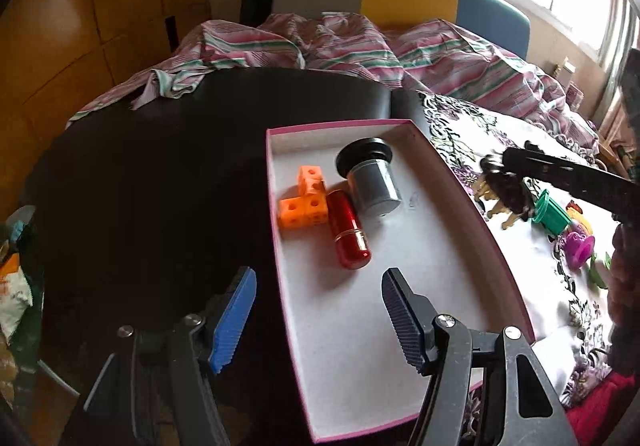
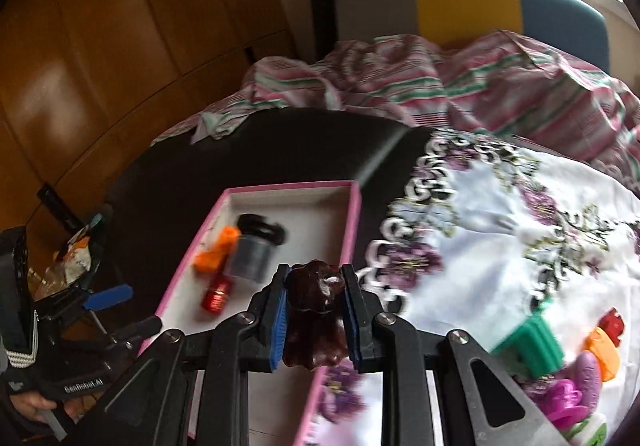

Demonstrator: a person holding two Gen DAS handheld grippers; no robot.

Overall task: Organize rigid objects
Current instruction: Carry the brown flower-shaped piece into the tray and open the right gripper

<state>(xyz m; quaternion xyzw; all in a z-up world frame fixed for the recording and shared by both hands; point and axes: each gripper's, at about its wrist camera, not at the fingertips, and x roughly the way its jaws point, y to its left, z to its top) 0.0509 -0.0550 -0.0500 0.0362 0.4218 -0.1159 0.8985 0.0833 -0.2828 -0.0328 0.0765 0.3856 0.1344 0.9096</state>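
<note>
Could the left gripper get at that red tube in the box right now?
Probably yes. The left gripper is empty, its jaws apart over the near end of the pink-rimmed box, and the red tube lies ahead of it uncovered, though orange blocks touch its side.

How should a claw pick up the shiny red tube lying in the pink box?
Probably across its middle, from above. The red tube lies flat in the box, with the orange blocks touching one side near the far end, so the nearer, free half gives the pads more room.
</note>
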